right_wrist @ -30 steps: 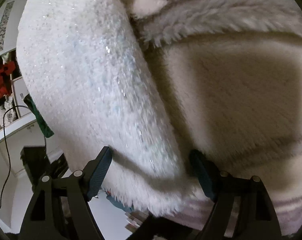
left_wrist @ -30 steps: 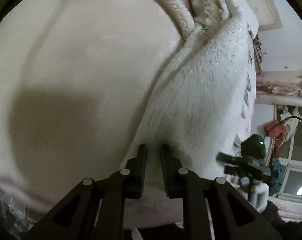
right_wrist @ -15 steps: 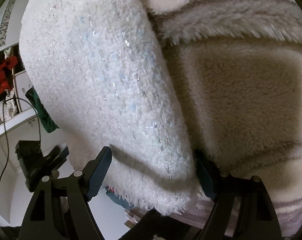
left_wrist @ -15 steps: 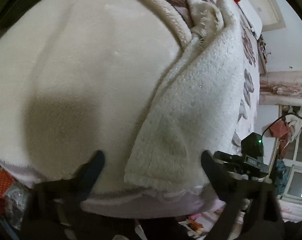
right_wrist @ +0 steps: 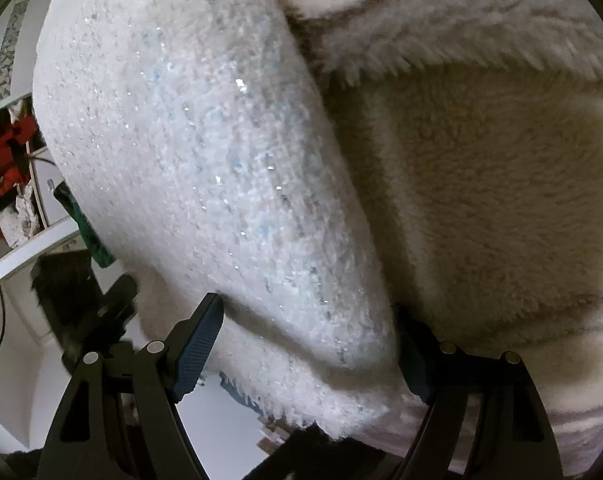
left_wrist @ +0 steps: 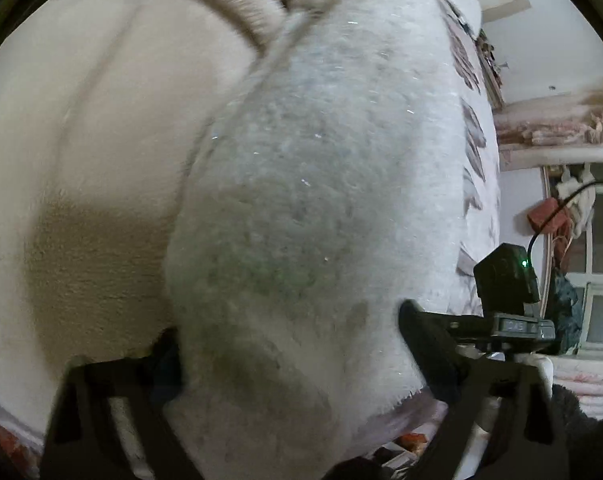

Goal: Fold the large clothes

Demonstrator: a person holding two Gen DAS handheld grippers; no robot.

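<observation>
A white fuzzy garment with glittery flecks [left_wrist: 321, 184] lies folded lengthwise over a cream fleece blanket [left_wrist: 93, 128] on the bed. My left gripper [left_wrist: 289, 344] is open, its jaws wide on either side of the garment's near end, which lies between them. The same garment fills the left of the right wrist view [right_wrist: 205, 168]. My right gripper [right_wrist: 309, 336] is open too, its jaws straddling the garment's near edge. The right finger [right_wrist: 415, 364] is partly hidden behind the cloth.
The cream blanket with grey stripes [right_wrist: 481, 184] covers the bed. The right gripper's camera body [left_wrist: 505, 280] shows beyond the garment. Red clothing [right_wrist: 5, 160] and white shelves stand at the left. A window and cluttered wall lie at the right.
My left gripper went from shut on the garment edge to wide open and has moved in closer over the garment. My right gripper stays open and barely moves.
</observation>
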